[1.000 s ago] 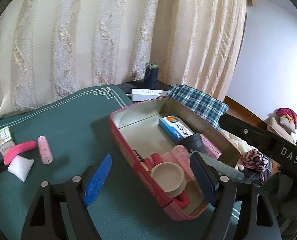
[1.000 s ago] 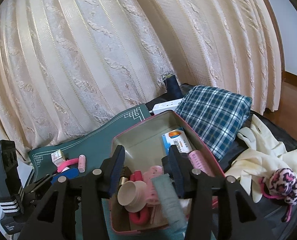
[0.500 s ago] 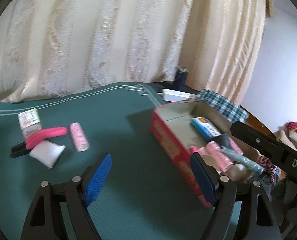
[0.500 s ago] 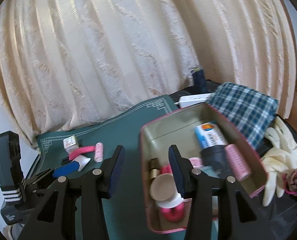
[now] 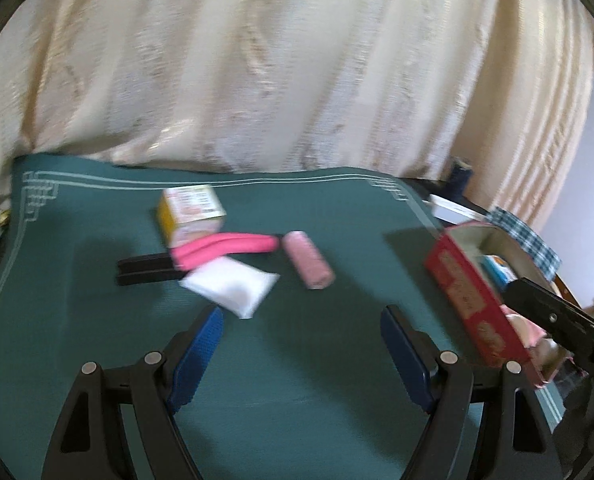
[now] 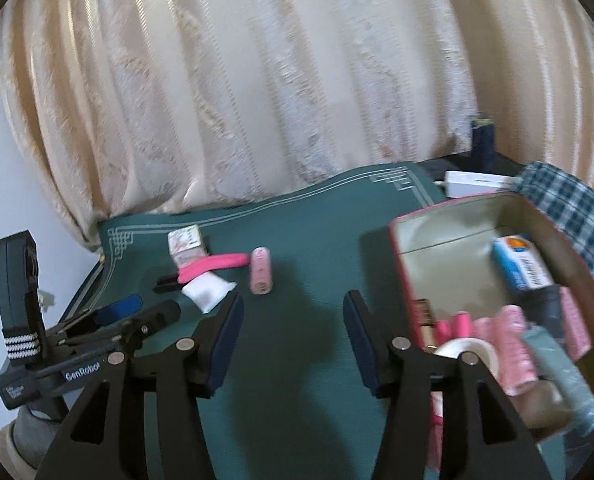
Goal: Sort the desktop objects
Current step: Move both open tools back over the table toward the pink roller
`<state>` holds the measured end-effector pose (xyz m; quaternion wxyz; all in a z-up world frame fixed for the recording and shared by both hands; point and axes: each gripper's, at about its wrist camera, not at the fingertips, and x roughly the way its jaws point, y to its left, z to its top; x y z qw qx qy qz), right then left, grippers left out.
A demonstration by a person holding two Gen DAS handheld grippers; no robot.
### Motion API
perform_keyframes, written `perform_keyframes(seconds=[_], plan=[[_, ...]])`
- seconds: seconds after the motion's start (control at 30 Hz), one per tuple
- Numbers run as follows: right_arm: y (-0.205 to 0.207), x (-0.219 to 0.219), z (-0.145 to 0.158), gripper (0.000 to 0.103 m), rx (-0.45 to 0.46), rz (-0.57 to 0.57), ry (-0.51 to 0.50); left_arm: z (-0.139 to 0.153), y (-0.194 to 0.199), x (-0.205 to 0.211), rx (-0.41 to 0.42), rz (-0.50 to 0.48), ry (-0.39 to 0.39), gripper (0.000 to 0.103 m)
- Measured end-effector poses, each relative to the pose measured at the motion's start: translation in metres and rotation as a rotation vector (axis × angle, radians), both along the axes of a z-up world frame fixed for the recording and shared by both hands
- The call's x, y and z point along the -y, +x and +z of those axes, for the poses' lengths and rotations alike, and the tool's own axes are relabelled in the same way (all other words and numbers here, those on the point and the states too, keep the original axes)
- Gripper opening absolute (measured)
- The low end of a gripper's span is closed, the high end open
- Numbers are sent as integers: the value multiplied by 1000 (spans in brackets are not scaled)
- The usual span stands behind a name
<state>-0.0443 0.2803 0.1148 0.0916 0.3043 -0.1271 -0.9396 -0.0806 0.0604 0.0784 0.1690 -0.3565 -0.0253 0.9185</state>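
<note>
On the green mat (image 5: 297, 360) lie a small printed box (image 5: 191, 210), a pink curved clip (image 5: 221, 248) with a black handle, a white pouch (image 5: 233, 286) and a pink roller (image 5: 308, 264). My left gripper (image 5: 301, 344) hovers open just short of the pouch and roller, nothing between its jaws. The red tin (image 6: 497, 240) at the right holds rollers, a blue box, tape and a teal tube. My right gripper (image 6: 293, 328) is over bare mat left of the tin, its jaws opening and empty; the pink roller (image 6: 260, 270) lies beyond it.
A cream curtain (image 6: 277, 80) hangs behind the mat. A white power strip (image 6: 477, 182), a dark spool (image 6: 481, 136) and a blue plaid cloth (image 6: 569, 200) sit behind the tin. The left gripper's body (image 6: 77, 340) shows at the lower left of the right wrist view.
Both views have swung left from the tin toward the loose items on the mat. The right gripper's jaws stand wider apart. The teal tube it held over the tin now lies in the tin.
</note>
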Motion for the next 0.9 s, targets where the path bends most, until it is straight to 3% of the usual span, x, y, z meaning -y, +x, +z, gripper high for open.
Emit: perform_keyframes(seconds=[0.47, 0.9], plan=[[-75, 57, -38, 56, 140, 68, 57, -26, -31, 70, 69, 111, 6, 83], [-147, 74, -70, 56, 230, 48, 97, -53, -48, 87, 137, 132, 38, 83]])
